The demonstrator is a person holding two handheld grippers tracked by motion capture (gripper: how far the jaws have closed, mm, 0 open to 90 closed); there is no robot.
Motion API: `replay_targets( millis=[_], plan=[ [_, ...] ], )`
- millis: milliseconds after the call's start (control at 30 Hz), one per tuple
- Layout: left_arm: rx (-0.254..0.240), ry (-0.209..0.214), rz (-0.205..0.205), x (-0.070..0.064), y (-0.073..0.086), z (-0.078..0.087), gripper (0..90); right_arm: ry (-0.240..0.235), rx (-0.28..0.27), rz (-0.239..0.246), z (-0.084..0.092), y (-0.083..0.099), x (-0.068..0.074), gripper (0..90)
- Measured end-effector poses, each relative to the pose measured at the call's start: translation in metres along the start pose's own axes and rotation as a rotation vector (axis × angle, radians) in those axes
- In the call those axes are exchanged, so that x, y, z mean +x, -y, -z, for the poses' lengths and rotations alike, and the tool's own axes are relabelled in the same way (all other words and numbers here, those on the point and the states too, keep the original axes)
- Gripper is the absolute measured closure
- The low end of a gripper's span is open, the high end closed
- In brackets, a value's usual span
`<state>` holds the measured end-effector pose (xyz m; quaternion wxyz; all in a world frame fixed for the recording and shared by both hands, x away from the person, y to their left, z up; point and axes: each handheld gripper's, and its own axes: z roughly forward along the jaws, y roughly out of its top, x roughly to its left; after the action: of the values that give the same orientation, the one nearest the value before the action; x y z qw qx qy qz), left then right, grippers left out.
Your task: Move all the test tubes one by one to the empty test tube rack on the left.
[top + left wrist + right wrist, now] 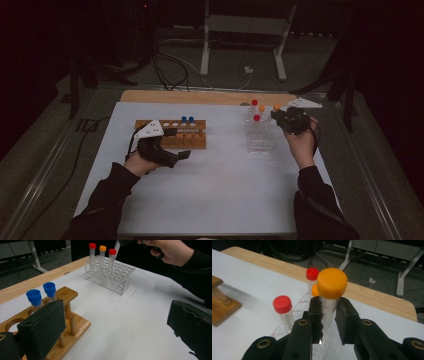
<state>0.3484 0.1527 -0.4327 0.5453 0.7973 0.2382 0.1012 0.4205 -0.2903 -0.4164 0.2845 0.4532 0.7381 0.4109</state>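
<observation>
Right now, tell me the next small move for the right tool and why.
Probably lift straight up. The right tool is shut on the orange-capped tube, whose lower end seems still within the clear rack, close beside the red-capped tubes; a vertical pull should clear them.

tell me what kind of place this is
Probably a lab-style test bench in a dim workroom: capped tubes stand in a clear plastic rack and a wooden rack on a white-topped table, with cables trailing over the floor behind.
</observation>
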Motion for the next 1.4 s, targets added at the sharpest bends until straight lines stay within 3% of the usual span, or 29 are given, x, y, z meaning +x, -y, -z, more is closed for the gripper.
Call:
replay_targets(
  millis=[267,333,633,1400],
  plan=[
    [0.006,0.011,0.000,-0.002,-0.002,-0.001,2.6,-0.046,-0.025,0.014,0.025,0.003,0.013,74.5],
    [0.005,0.012,-0.002,-0.003,-0.002,-0.001,2.6,-0.077,-0.029,0.003,0.030,0.005,0.018,74.5],
    [0.008,0.004,-0.006,-0.003,-0.003,0.001,2.6,-0.155,-0.017,0.058,0.039,0.016,0.050,74.5],
    [0.008,0.060,-0.022,-0.018,-0.015,-0.013,5.9,-0.358,0.007,0.174,0.033,0.021,0.120,74.4]
  ],
)
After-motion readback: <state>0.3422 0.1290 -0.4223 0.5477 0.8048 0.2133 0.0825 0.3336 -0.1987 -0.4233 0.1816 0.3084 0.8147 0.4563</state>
